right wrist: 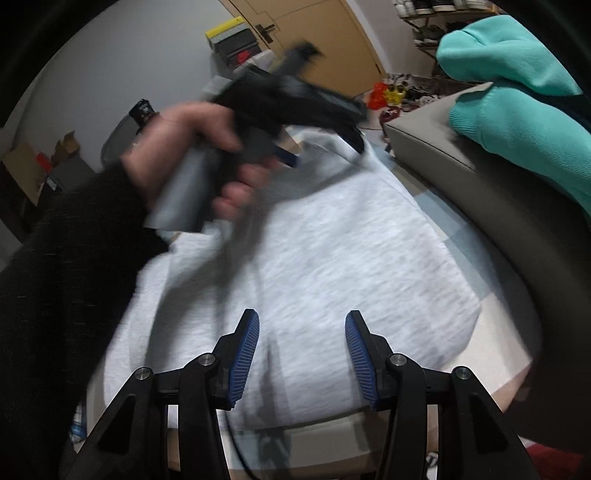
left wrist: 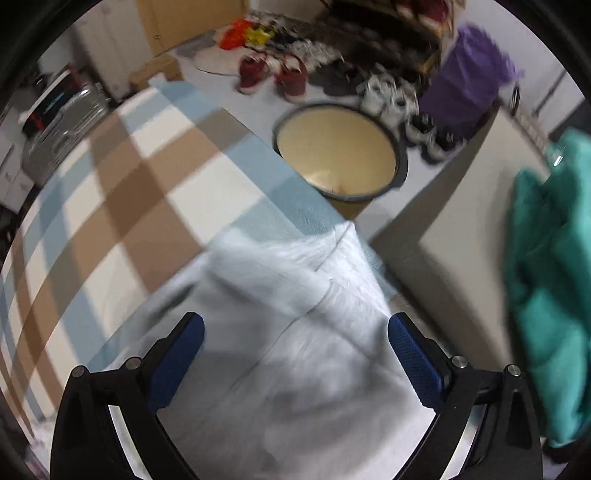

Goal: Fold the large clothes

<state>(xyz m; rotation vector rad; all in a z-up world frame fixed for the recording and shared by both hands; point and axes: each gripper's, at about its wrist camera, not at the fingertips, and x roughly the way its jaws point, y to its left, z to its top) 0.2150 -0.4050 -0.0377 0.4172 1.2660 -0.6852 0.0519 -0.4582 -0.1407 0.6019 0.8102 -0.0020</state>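
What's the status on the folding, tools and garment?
Left tool open above grey sweatshirt, right tool open, nothing gripped. Sweatshirt on checked cloth. Teal garment beside, clear.

A pale grey floor [left wrist: 258, 99] runs to a wooden door [right wrist: 314, 33] in a white wall [right wrist: 147, 55]. Shoes [left wrist: 291, 77] crowd the floor below a shoe rack [left wrist: 388, 33] — beside them a round cream basin [left wrist: 338, 147] and a purple bag [left wrist: 469, 81].

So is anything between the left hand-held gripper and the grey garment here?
Nothing visible. The left hand-held gripper hangs open directly over the grey garment, with only bare fabric showing between its fingers.
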